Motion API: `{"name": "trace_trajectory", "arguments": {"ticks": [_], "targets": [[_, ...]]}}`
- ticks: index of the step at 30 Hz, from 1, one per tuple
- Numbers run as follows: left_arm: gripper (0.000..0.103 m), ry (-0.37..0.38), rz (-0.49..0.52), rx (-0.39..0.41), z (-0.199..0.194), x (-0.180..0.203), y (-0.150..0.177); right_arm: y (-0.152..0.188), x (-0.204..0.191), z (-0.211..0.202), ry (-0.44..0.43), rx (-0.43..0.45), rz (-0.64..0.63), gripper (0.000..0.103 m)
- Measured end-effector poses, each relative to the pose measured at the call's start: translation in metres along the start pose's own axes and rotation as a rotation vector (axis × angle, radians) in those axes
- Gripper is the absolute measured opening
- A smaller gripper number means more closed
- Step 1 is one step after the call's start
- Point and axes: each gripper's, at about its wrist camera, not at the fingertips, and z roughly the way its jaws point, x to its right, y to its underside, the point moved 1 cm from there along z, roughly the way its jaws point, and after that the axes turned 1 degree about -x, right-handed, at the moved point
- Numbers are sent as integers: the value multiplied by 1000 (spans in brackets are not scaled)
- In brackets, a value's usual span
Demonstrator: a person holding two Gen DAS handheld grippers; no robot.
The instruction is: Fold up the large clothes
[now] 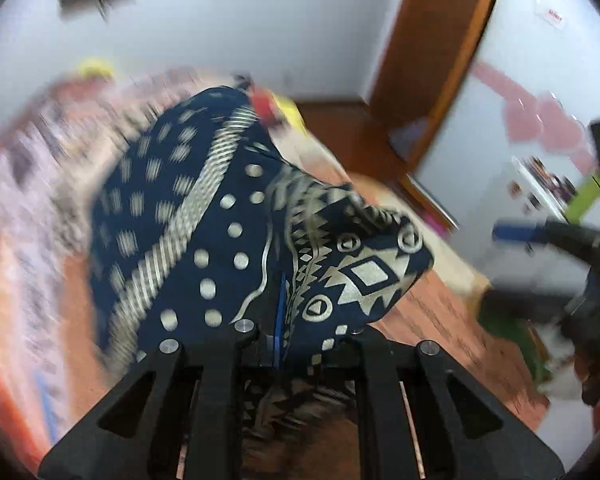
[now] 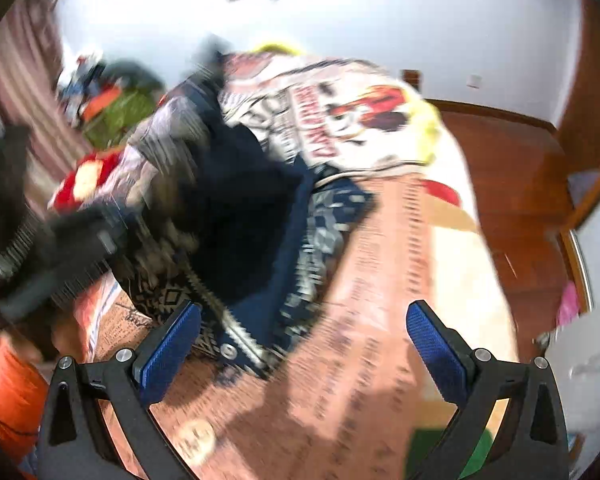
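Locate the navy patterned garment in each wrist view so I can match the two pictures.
Left wrist: the navy patterned garment fills the centre, draped forward from the left gripper, whose jaws are shut on it.
Right wrist: the garment sits left of centre, beyond the open right gripper.
Shared landmark: the printed bedspread under the garment.
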Motion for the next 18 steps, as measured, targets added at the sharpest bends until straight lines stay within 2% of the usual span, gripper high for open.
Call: {"name": "trace_trajectory", "arguments": {"ticks": [1, 3, 10, 11, 14, 18], "targets": [[11, 19, -19, -55, 13, 0, 8, 3, 6, -5, 2, 9, 14, 103], [11, 28, -32, -100, 24, -2, 18, 8, 13, -14, 3, 22, 38, 103], [11, -20, 66, -99, 2, 14, 24, 21, 21, -26, -23, 37, 79, 103], [13, -36, 98, -98, 0, 21, 27, 19, 22, -25, -29, 40, 81, 103], [27, -53, 146, -91, -11, 26, 34, 18, 20, -28, -47, 57, 85, 103], [41, -27, 107, -58, -37, 21, 40, 12, 16, -26, -56, 67, 71, 103]]}}
